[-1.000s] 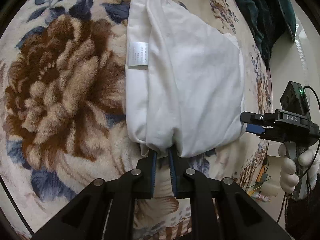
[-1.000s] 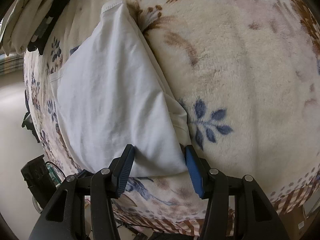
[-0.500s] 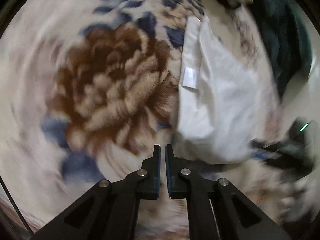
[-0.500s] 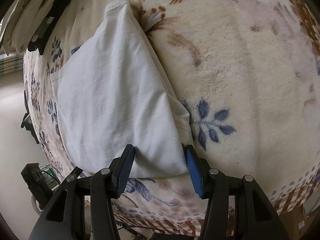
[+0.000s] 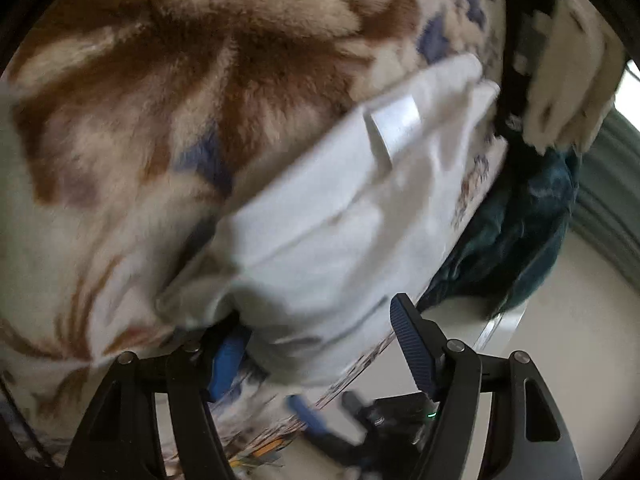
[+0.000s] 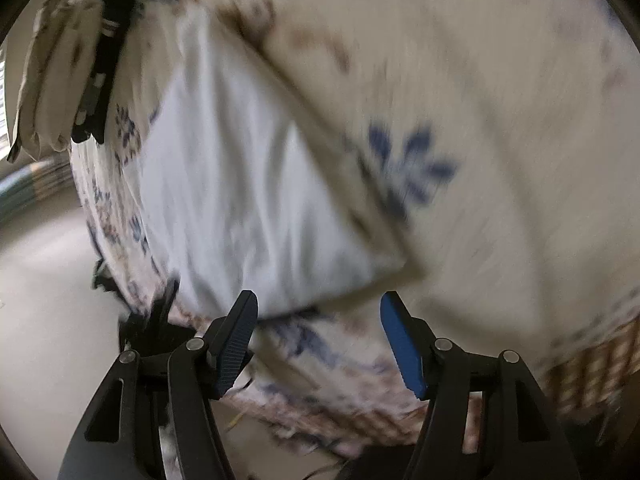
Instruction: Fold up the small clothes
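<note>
Left gripper [image 5: 320, 344] spread wide, white garment [image 5: 344, 216] bulging between fingers w/o being pinched; blurred. Right gripper [image 6: 318, 334] also wide, nothing held, near corner of garment [image 6: 240, 200] just ahead of tips. Garment folded, lying on floral blanket [image 6: 500, 120], care tag [image 5: 394, 122] up. Teal cloth [image 5: 520, 236] beside at bed edge.
</note>
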A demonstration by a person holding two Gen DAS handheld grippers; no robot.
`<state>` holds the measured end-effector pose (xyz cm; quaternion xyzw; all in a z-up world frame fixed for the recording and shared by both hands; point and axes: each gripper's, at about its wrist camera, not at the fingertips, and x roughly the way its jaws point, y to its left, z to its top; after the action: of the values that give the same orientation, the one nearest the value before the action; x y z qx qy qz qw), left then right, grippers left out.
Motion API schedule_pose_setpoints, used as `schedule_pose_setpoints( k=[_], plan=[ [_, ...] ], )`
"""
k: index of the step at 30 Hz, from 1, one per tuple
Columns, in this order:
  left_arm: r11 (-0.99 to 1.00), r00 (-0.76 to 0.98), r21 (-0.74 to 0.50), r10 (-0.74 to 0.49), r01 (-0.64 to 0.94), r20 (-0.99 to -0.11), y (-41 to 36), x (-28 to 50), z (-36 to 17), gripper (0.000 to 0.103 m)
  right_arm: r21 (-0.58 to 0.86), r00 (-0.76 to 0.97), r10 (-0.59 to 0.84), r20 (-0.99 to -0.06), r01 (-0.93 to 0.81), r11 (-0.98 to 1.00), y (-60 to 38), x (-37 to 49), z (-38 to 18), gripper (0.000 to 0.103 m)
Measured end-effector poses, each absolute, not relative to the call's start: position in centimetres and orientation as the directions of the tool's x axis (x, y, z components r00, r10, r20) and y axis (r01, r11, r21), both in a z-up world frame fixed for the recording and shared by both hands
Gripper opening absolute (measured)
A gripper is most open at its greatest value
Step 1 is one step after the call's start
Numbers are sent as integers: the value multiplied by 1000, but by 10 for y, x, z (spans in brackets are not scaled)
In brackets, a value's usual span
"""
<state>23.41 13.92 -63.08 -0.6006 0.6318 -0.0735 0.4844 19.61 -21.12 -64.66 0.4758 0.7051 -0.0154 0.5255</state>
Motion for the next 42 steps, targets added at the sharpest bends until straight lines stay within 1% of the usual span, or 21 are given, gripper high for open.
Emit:
schedule_pose_setpoints(
  k=[3,5,6,7,8,9,12,14,17,20,21,22,25,29,30,34,36,38,40,41,42],
  plan=[
    [276,198,-683,-825,-676,-530,141,235,-626,66,514,38,747,-664,748,419,-194,192,-679,66],
    [316,204,-690,-802,-651,-561,142,233,-616,65,517,100,761,-641,789,333,-190,191,-696,66],
    [336,214,-691,-786,-640,-580,145,232,-610,61,517,146,754,-640,808,282,-191,189,-701,66],
    [352,233,-697,-768,-625,-597,150,234,-603,56,529,203,744,-637,817,231,-193,188,-702,56],
    [367,247,-700,-753,-612,-610,155,234,-596,51,548,264,721,-641,815,189,-196,186,-699,42],
    [384,265,-702,-733,-600,-626,160,235,-590,50,561,291,708,-644,808,179,-198,187,-694,27],
    [451,340,-686,-631,-572,-698,190,232,-571,50,577,288,665,-689,773,264,-197,192,-672,23],
    [479,343,-661,-592,-578,-729,209,228,-570,50,572,267,653,-709,759,312,-197,195,-664,23],
    [474,303,-646,-613,-599,-730,220,223,-577,52,561,245,658,-712,763,322,-205,194,-661,23],
    [493,237,-646,-658,-583,-715,201,216,-575,59,551,218,677,-703,768,325,-207,192,-663,28],
    [510,216,-647,-666,-567,-714,191,217,-572,60,543,202,675,-709,767,340,-210,188,-663,38],
    [536,188,-651,-677,-537,-712,179,216,-570,60,526,175,667,-724,765,371,-214,185,-662,51],
    [596,138,-645,-674,-478,-726,152,219,-570,65,507,143,614,-776,721,473,-223,179,-644,54],
    [535,163,-652,-692,-537,-703,141,220,-587,68,478,128,527,-840,632,610,-231,190,-615,62],
    [503,176,-659,-705,-559,-687,139,221,-593,68,479,127,520,-845,613,628,-233,197,-612,65],
    [420,216,-668,-725,-615,-655,126,227,-613,68,498,122,518,-847,527,689,-241,240,-612,65],
    [406,243,-663,-708,-629,-664,121,231,-617,68,516,132,520,-844,468,718,-251,272,-616,66],
    [399,270,-658,-685,-639,-677,118,233,-614,68,539,139,533,-834,407,737,-254,308,-623,73],
    [386,314,-669,-662,-636,-680,118,234,-609,66,572,106,577,-810,362,736,-252,344,-638,76],
    [385,338,-677,-648,-627,-682,118,234,-605,56,599,64,618,-784,344,724,-248,364,-652,76],
    [391,349,-682,-641,-618,-684,118,236,-602,35,619,24,651,-758,338,709,-245,375,-663,76]
  ],
)
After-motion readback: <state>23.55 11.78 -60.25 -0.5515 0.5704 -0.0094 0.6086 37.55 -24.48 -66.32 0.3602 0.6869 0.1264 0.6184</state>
